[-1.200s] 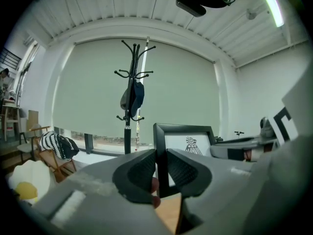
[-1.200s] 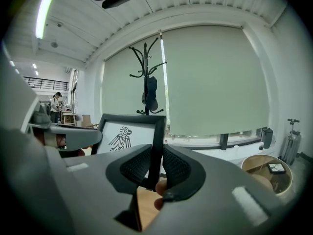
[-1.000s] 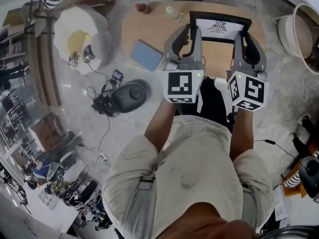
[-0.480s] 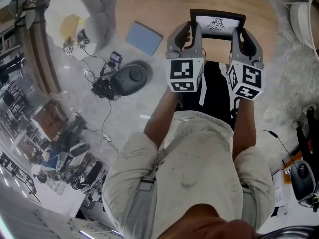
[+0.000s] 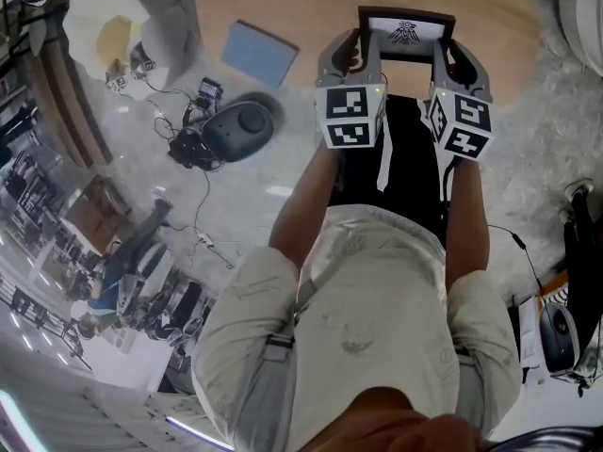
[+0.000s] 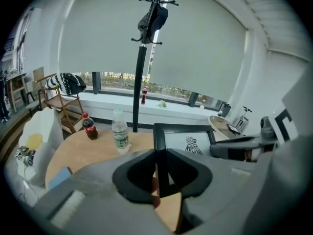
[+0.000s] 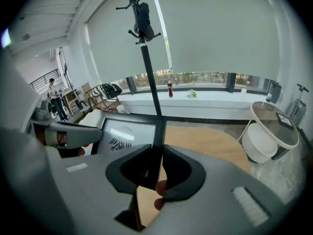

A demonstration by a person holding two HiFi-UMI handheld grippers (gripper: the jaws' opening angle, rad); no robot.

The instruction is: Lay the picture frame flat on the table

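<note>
Item: black-edged rectangular picture frame point(image 5: 405, 28), tilted at 12 o'clock over pale wooden table point(image 5: 490, 8) | Grip: left gripper point(image 5: 356, 53) pinches its 9 o'clock edge, right gripper point(image 5: 445, 56) its 3 o'clock edge | Advice: lower both sides evenly; release only once flat.

Operator wears a pale beige short-sleeved shirt point(image 5: 363, 295), creased. A grey strap with buckle point(image 5: 275, 347) sits on its left side. Black trousers point(image 5: 412, 172), with a white strip point(image 5: 382, 166) lying over them. Left gripper point(image 5: 362, 40) and right gripper point(image 5: 443, 49) have grey moulded shells and black curved jaw pads. Each carries a white cube with black square markers: left cube point(image 5: 351, 116), right cube point(image 5: 461, 125).
</note>
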